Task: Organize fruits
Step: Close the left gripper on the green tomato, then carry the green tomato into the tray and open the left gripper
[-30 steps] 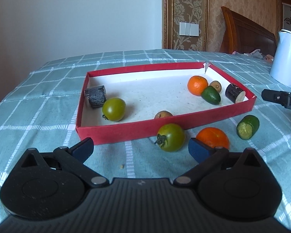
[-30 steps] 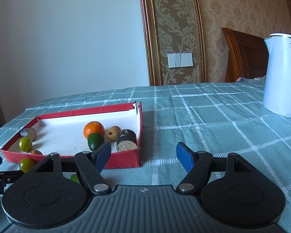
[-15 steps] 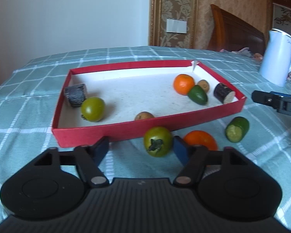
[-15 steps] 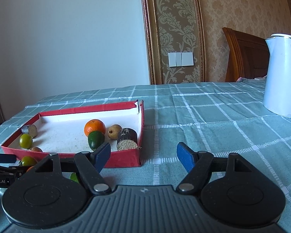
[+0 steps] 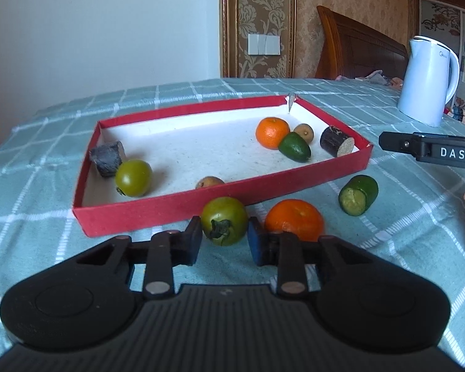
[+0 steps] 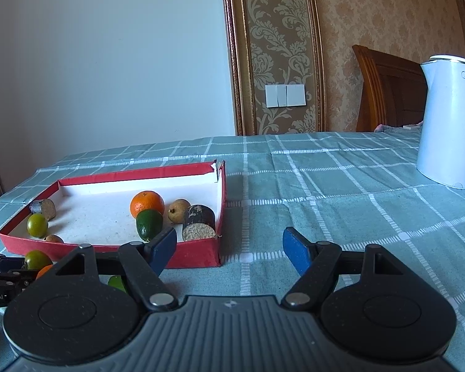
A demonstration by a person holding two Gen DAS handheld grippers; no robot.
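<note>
your right tongs (image 6: 228, 249) stand open over the counter (image 6: 341, 204), nothing between the pads. just left of them sits the red tray (image 6: 198, 255), holding an orange (image 6: 147, 203); a white kettle (image 6: 449, 121) stands well right of the tray.

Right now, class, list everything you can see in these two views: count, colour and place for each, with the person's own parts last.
tray: 1, red, white inside, on cloth
tomatoes: 2, green; one in tray, one outside in left gripper
oranges: 2; one in tray, one outside
avocado: 1, green, in tray
brown fruits: 2, in tray
dark logs: 2, tray ends
cucumber: 1, green, outside
kettle: 1, white, far right
tablecloth: 1, teal check
chair: 1, wooden, behind
switches: 1 panel, white, wall
left gripper: shut on tomato
right gripper: open, empty
</note>
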